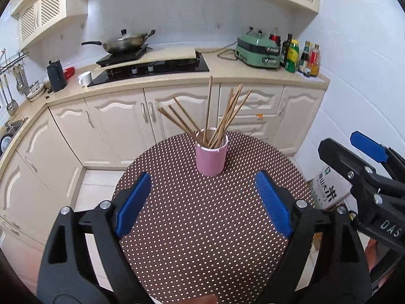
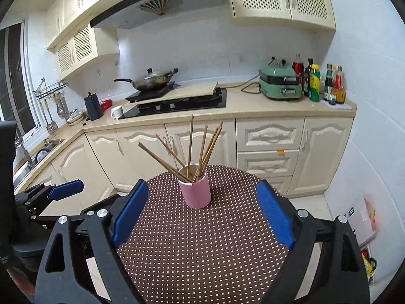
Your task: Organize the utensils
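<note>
Pink cup (image 1: pixel 212 156) upright near far edge of round dotted table (image 1: pixel 202 228), wooden chopsticks (image 1: pixel 215 116) fanned out inside it. Left gripper (image 1: pixel 202 200) jaws wide apart, nothing between them. Right gripper (image 2: pixel 202 210) likewise spread wide, empty, short of cup.

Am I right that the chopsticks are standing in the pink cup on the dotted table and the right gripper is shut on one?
Not quite. The chopsticks do stand in the pink cup on the dotted table, but the right wrist view shows the right gripper open, holding nothing.
</note>
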`<state>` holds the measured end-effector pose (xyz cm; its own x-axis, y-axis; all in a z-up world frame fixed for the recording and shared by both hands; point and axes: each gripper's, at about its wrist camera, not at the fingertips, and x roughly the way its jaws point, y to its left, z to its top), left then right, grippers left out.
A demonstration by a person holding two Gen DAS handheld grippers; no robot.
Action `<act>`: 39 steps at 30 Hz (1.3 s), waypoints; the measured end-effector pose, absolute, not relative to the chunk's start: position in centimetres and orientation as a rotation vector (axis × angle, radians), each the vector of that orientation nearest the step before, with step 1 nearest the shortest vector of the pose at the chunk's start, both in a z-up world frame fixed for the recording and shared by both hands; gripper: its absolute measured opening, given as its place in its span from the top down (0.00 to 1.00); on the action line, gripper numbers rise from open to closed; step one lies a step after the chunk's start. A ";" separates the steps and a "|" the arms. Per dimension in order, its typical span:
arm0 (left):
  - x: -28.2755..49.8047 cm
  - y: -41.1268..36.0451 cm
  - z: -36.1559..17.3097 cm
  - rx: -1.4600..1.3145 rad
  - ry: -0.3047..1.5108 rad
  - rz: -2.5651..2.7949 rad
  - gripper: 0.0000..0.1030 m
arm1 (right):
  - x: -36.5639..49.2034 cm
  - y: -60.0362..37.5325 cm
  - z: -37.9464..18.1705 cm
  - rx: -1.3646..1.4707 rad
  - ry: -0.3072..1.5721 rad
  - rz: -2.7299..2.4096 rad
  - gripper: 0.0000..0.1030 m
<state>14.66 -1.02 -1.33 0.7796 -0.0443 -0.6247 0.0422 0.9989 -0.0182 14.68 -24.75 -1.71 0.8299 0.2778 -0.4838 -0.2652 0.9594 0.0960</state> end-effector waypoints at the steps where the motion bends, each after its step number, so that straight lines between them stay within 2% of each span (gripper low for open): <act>1: 14.5 -1.2 -1.1 0.000 0.668 -0.042 0.18 | 14.4 -24.9 -1.5 0.024 0.509 0.284 0.16; 7: 13.8 -1.4 0.3 -0.015 0.619 -0.038 0.16 | 13.3 -25.2 -0.4 -0.018 0.452 0.258 0.11; 39: 13.1 -1.9 1.8 -0.004 0.587 -0.009 0.16 | 12.1 -26.3 -0.3 0.001 0.436 0.260 0.10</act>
